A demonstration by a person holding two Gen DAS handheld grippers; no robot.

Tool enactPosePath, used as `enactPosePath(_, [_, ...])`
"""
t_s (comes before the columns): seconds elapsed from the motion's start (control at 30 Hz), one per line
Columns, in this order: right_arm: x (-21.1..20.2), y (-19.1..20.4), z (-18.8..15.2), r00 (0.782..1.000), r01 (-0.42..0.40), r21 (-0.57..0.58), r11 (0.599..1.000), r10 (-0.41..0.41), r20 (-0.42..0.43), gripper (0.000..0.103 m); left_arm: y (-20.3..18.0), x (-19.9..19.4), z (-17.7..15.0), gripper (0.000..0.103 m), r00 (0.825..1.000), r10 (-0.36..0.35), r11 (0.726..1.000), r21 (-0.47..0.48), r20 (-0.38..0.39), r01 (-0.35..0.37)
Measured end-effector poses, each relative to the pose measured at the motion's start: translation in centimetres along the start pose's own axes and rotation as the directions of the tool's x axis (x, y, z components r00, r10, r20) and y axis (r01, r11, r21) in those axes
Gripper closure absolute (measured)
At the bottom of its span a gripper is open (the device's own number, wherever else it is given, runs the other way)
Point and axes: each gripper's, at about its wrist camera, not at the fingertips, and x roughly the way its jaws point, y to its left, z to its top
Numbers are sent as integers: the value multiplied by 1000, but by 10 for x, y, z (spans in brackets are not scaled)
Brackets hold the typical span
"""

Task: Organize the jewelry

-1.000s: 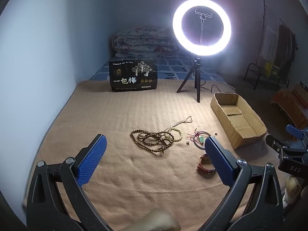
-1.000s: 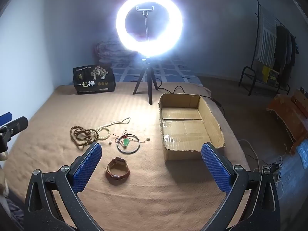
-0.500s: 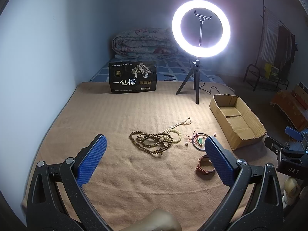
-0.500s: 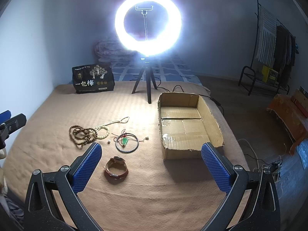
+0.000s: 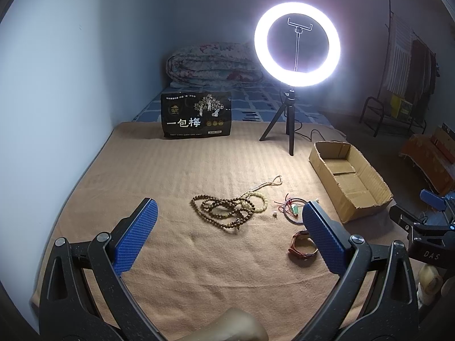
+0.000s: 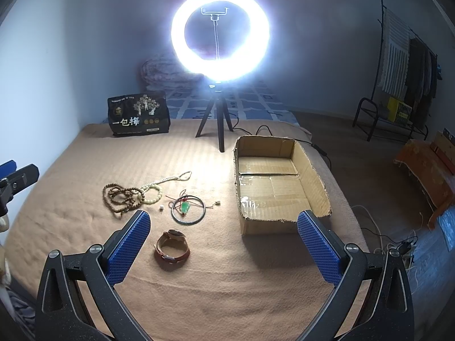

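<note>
Both claws, left claw (image 5: pixel 227 236) and right claw (image 6: pixel 224 241), are hanging apart, drifting slightly back; jewelry is lying untouched beside the box (image 6: pixel 310 176).

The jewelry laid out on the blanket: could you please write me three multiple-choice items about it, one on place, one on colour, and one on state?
1. Where is the leather watch relative to the cardboard box?
A. inside it
B. left of it, on the blanket
C. behind it

2. What colour is the pendant inside the dark bangle?
A. green
B. blue
C. yellow

3. What is the state of the right gripper?
A. shut on the watch
B. shut on the bangle
C. open

Answers: 1 B, the watch lies on the blanket well left of the box; 2 A, the pendant is bright green; 3 C, its blue pads stand wide apart, holding nothing.
</note>
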Motion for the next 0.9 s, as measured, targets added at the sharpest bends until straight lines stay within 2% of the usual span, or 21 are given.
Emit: enactPosePath(0.9, [0,0,-2,1000,-3,-5,1000,3,-7,0,0,-1,-1,0,1000,0,1000,-2,10,0])
